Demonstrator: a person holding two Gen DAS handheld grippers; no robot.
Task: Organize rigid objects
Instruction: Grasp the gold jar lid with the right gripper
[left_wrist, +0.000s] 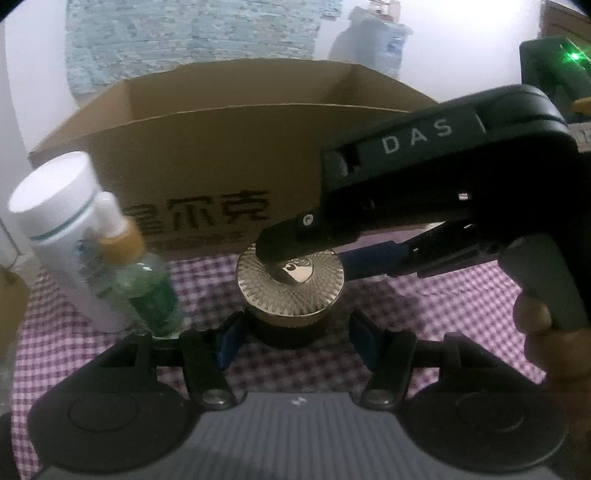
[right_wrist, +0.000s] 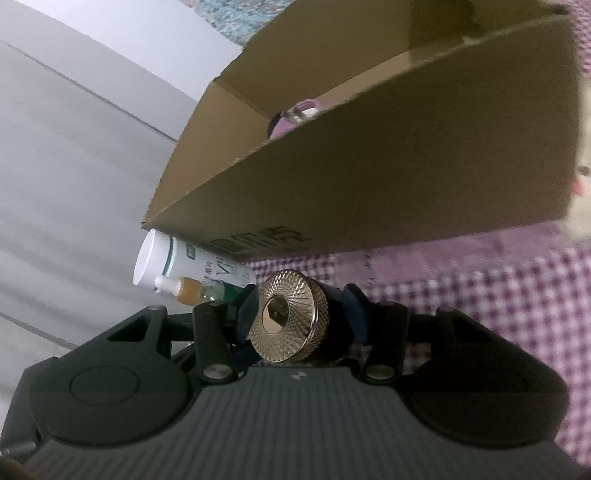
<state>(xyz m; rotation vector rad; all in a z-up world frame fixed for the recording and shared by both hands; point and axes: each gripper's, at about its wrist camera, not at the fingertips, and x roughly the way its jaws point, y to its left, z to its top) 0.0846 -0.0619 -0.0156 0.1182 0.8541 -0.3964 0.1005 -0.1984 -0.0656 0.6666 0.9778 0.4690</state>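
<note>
The jar (left_wrist: 291, 325) stands upright on the checked table (left_wrist: 443, 302), just in front of the cardboard box (left_wrist: 221, 147) that rises at its 12 o'clock. A white bottle (left_wrist: 59, 221) and a small green bottle (left_wrist: 147, 291) stand at its 9 o'clock. It has a squat dark body under a broad gold lid (left_wrist: 317, 295) that is cut all over with a fine knurled pattern. We judge it to be stiff and fairly heavy for its bulk, probably glass or thick plastic under a metal-look cap, so a knock against the box wall could chip it. The smooth body may slide under the pads, while the ridged rim of the lid should give a better bite. A lift by the lid alone, though, trusts a thread we cannot check. We would therefore hold the body low, below the overhang of the lid. The left gripper (left_wrist: 295, 343) straddles that body from 6 o'clock. Its jaws are apart, with a dark sliver showing on each side. The right gripper (right_wrist: 301, 317), held in a hand (left_wrist: 535, 321), reaches in from 3 o'clock. In its own view the jaws flank the lid, and the pad at 9 o'clock sits against the rim. We cannot tell whether they are actually clamped.
</note>
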